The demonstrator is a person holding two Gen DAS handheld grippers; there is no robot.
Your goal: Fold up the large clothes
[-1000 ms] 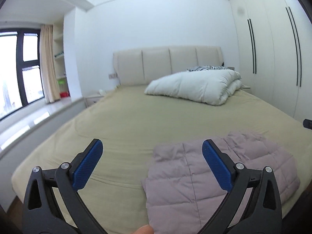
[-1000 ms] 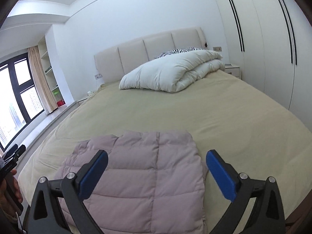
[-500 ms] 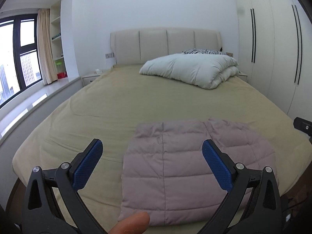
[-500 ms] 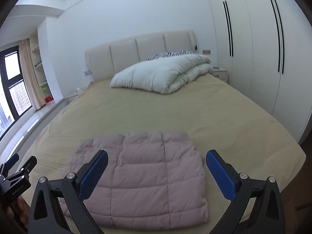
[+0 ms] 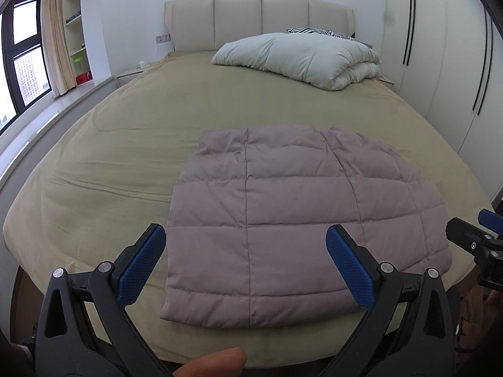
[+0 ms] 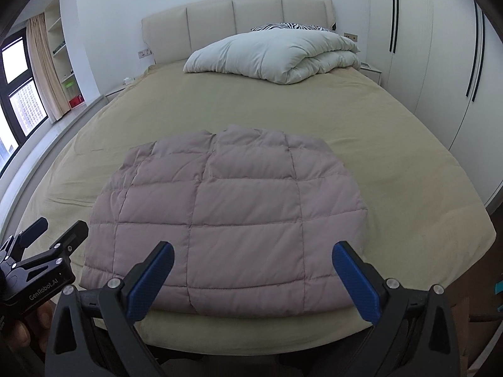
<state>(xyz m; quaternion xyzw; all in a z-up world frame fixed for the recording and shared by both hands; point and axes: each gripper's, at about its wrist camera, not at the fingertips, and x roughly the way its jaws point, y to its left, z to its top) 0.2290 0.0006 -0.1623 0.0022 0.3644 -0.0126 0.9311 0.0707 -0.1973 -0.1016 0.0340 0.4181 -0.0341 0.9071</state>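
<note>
A mauve quilted down jacket (image 5: 292, 220) lies folded into a flat rectangle near the foot of the bed; it also shows in the right wrist view (image 6: 232, 216). My left gripper (image 5: 245, 265) is open and empty, held above the jacket's near left part. My right gripper (image 6: 251, 279) is open and empty above the jacket's near edge. The left gripper also shows at the left edge of the right wrist view (image 6: 47, 235), and the right gripper at the right edge of the left wrist view (image 5: 471, 229).
The bed (image 5: 132, 144) has a tan sheet. A folded white duvet (image 5: 298, 58) and a zebra pillow (image 5: 317, 32) lie by the headboard. White wardrobes (image 5: 440, 47) stand on the right, a window and shelves on the left.
Both grippers have pulled back and tilted down, so the jacket now sits centred between the fingers. The jacket itself has not moved. Both stay open.
</note>
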